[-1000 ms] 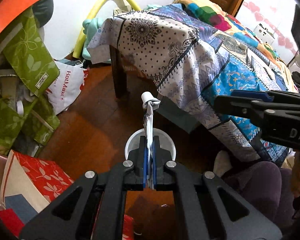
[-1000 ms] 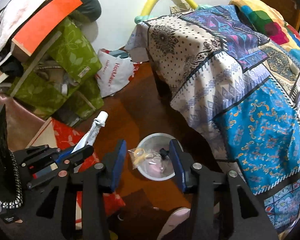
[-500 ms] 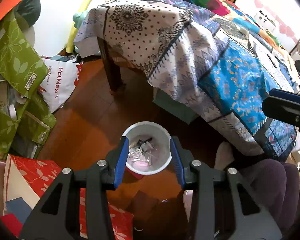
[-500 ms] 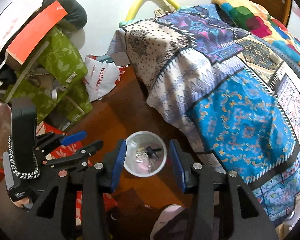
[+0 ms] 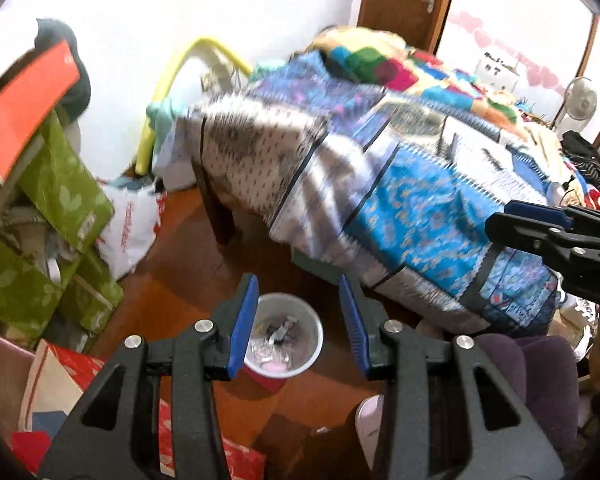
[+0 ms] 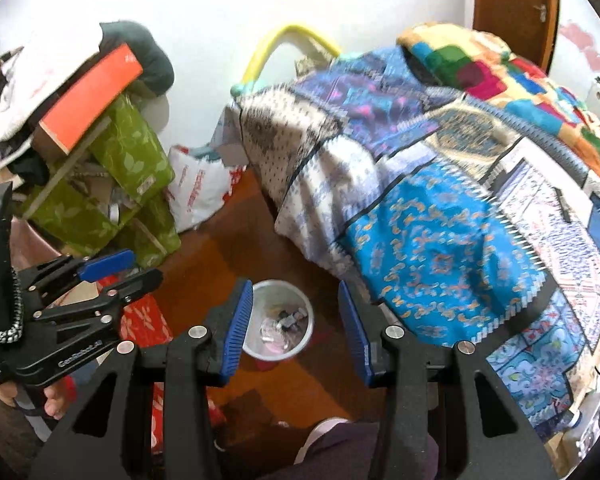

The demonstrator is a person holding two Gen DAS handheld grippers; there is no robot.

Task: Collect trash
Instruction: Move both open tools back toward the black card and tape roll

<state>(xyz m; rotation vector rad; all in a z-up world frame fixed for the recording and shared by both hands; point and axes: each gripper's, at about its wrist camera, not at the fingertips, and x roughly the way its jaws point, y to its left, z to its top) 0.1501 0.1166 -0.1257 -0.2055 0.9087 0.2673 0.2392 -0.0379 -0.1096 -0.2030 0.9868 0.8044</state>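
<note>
A small white trash bin (image 5: 314, 322) stands on the wooden floor with several bits of wrapper and plastic inside. My left gripper (image 5: 298, 312) hangs above it, open, with nothing between its blue pads. From the right wrist view the same bin (image 6: 306, 322) lies below my right gripper (image 6: 296, 314), which is also open and empty. The left gripper (image 6: 128, 268) shows at the left of that view, held by a hand. The right gripper (image 5: 524, 216) reaches in from the right edge of the left wrist view.
A bed with a patchwork quilt (image 5: 420, 184) fills the right side, its corner overhanging near the bin. Green boxes (image 5: 56, 216), a white shopping bag (image 5: 128, 232) and red bags (image 5: 72, 368) crowd the left. A person's leg and slipper (image 5: 370, 420) are near the bottom.
The left gripper let go of the twisted white wrapper and opened; the wrapper is gone from its jaws. Both grippers rose away from the bin, which now looks smaller.
</note>
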